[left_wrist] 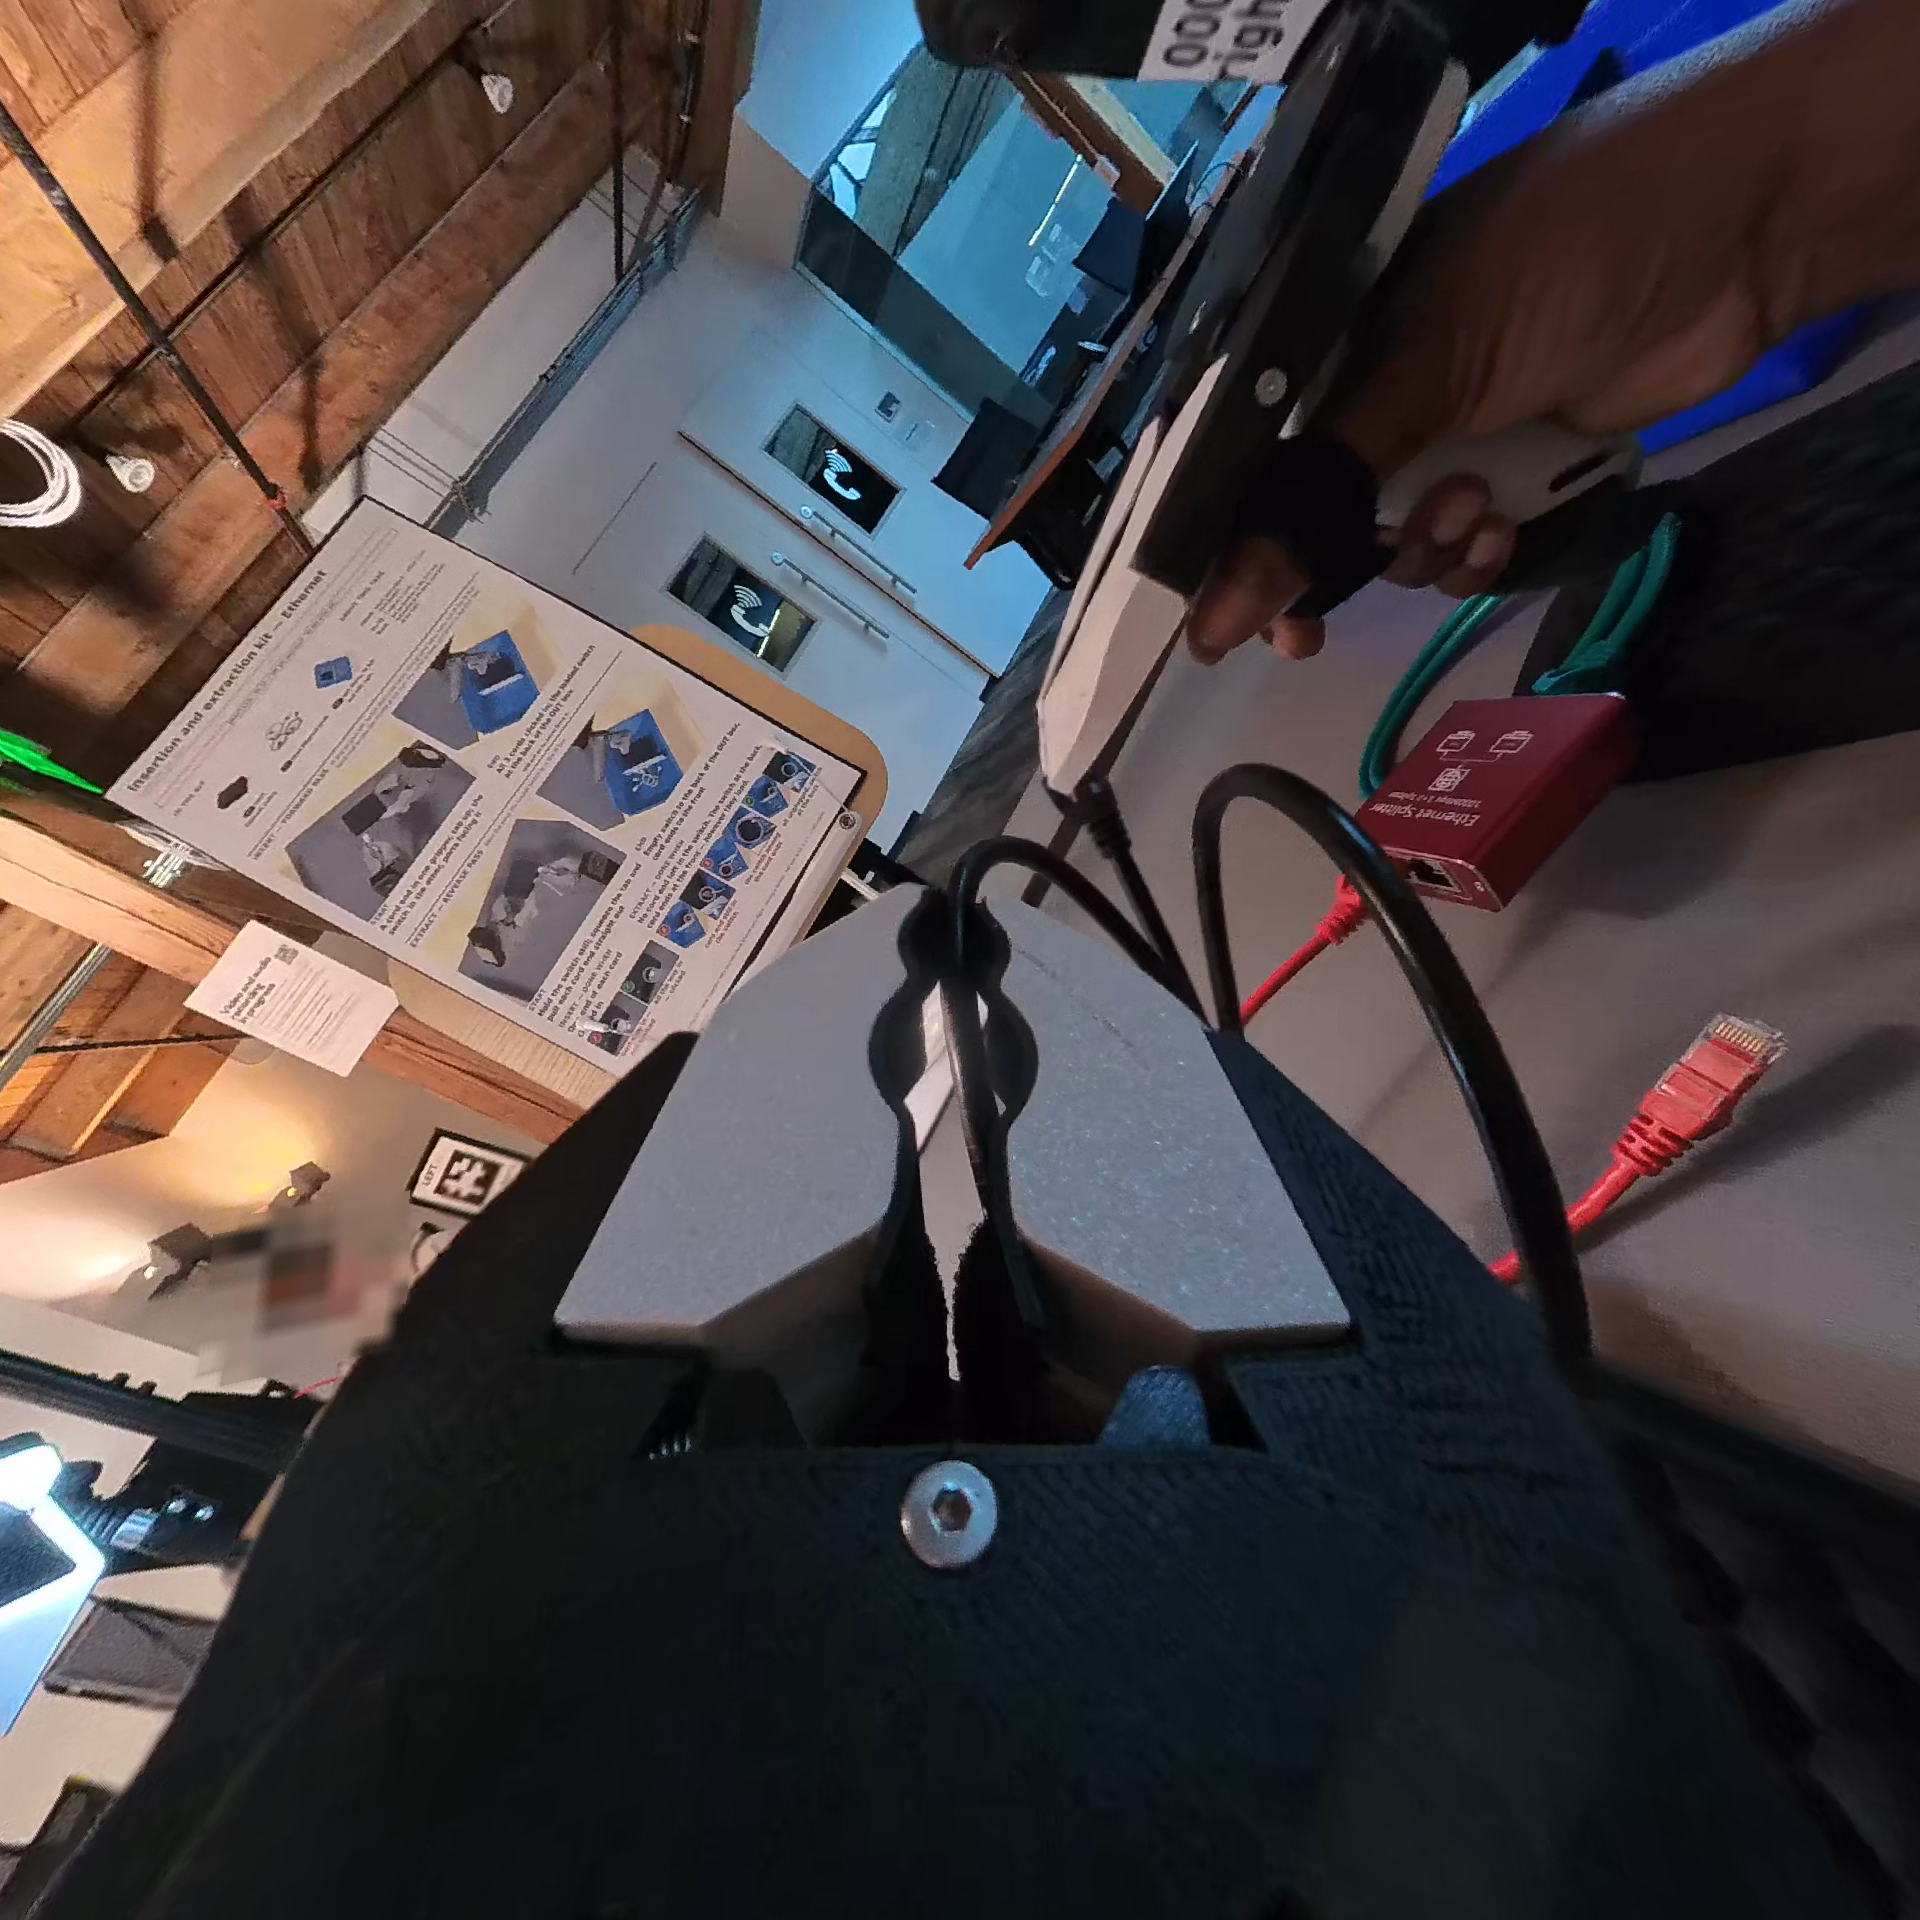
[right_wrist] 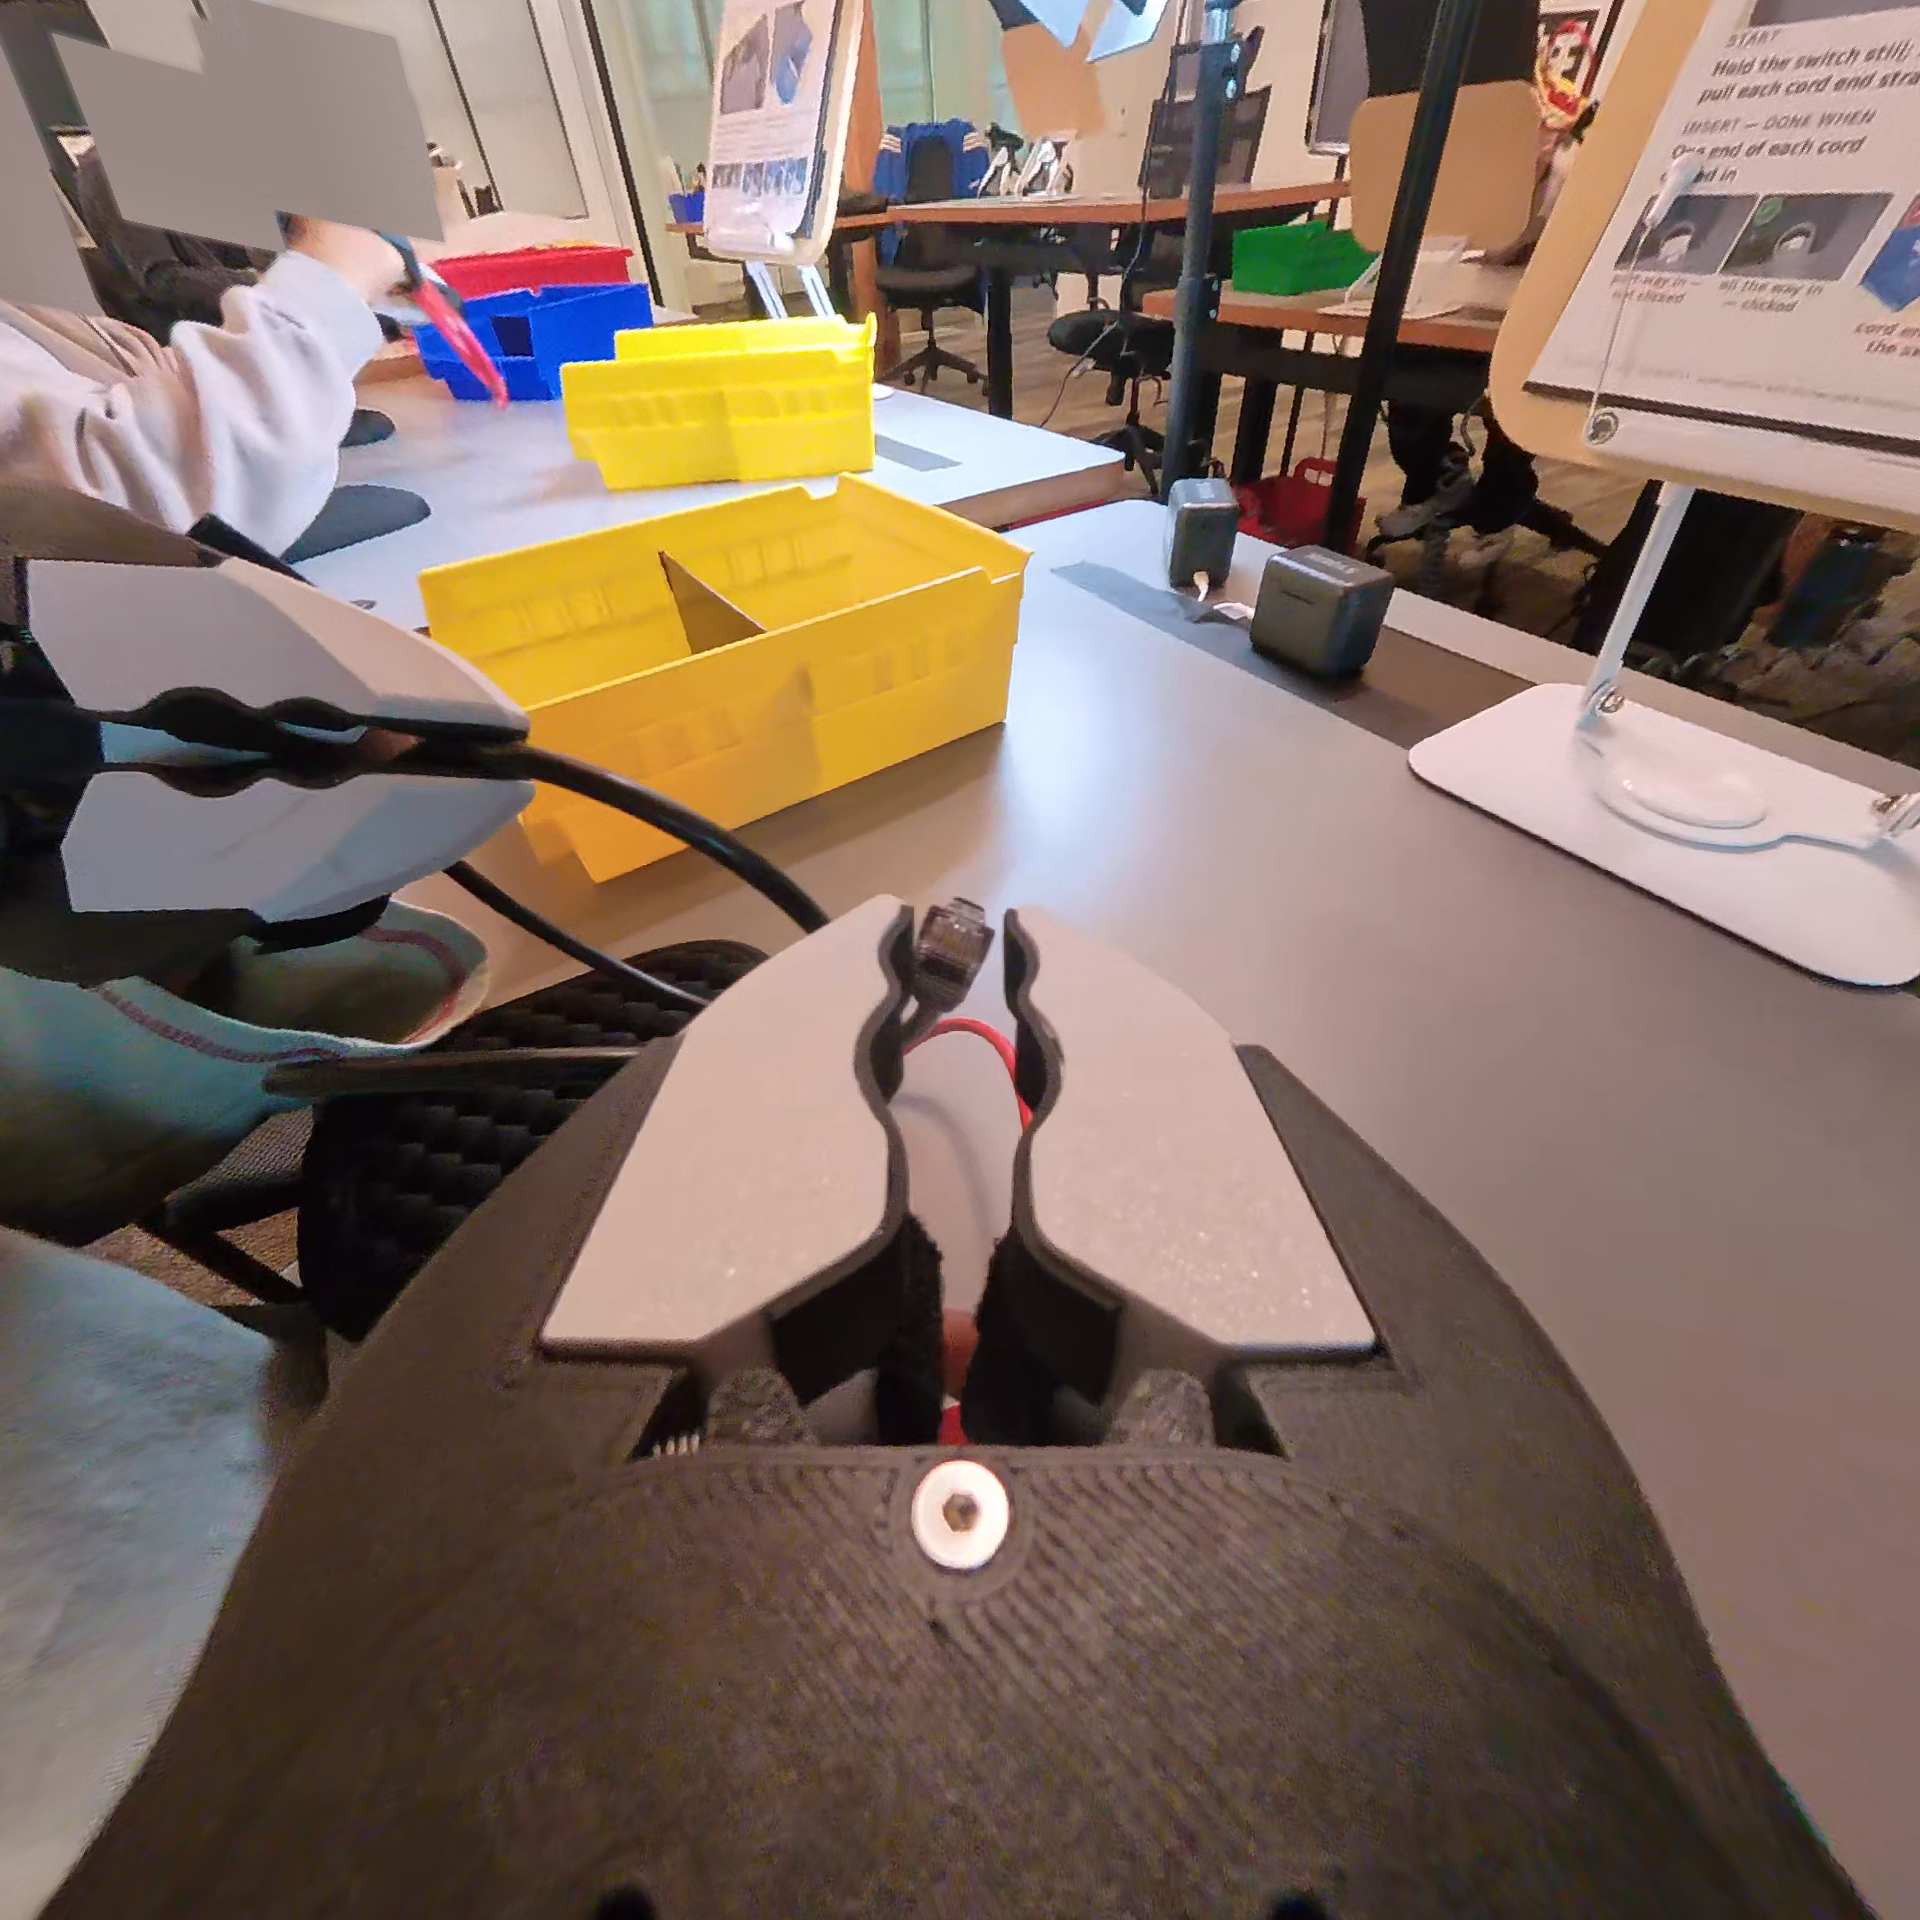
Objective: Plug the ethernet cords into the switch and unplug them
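Both claws grip black cord (left_wrist: 1444, 997) | left claw (left_wrist: 956, 935) | right claw (right_wrist: 951, 935) | red switch (left_wrist: 1486, 800): left view only

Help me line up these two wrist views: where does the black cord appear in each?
Left wrist view: the black cord passes between the left hand-held gripper at centre, then loops right and up to the right hand-held gripper.
Right wrist view: the cord arcs from the left hand-held gripper at the left edge; its plug sits at the right hand-held gripper tips, centre.
Shared landmark: the instruction board.
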{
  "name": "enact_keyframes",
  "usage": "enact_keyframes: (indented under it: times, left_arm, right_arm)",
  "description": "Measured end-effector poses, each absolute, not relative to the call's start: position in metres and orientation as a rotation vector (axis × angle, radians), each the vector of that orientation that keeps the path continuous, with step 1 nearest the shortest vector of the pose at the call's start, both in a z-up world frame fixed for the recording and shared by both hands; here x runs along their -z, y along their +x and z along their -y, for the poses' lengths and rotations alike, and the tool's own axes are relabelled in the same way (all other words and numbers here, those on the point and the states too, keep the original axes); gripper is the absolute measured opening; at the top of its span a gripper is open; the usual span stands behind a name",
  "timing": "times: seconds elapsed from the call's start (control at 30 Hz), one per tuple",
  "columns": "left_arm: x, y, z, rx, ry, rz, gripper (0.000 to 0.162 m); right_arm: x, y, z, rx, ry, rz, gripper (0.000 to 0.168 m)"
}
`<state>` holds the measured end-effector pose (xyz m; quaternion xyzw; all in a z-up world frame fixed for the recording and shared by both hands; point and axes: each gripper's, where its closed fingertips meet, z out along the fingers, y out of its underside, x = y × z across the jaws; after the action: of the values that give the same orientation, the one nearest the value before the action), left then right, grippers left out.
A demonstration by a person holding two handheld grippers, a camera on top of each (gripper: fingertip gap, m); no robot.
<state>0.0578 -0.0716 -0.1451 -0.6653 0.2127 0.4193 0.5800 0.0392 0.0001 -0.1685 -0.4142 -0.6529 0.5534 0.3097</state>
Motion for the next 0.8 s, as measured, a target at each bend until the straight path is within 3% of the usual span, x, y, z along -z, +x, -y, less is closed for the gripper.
enact_keyframes:
  times: [0.17,0.2,0.27,0.33,0.5,0.8]
  left_arm:
    - [0.152,0.065,0.069,-0.770,-1.581,-0.481,0.006]
    - [0.155,0.070,0.070,-0.629,-1.614,-0.468,0.011]
    - [0.153,0.078,0.077,-0.325,-1.637,-0.434,0.041]
    - [0.138,0.083,0.087,-0.021,-1.549,-0.385,0.049]
    - [0.114,0.069,0.083,0.307,-1.401,-0.276,0.039]
    - [0.146,0.102,0.037,0.161,-1.548,-0.603,0.025]
  right_arm:
    - [0.168,0.041,0.003,-1.482,-0.991,1.768,0.013]
    - [0.163,0.043,0.004,-1.494,-0.917,1.756,0.013]
    - [0.150,0.052,0.006,-1.526,-0.774,1.731,0.013]
    - [0.138,0.064,0.011,-1.580,-0.619,1.725,0.013]
    - [0.121,0.091,0.029,-1.744,-0.307,1.717,0.013]
    - [0.116,0.112,0.049,-1.904,-0.092,1.684,0.014]
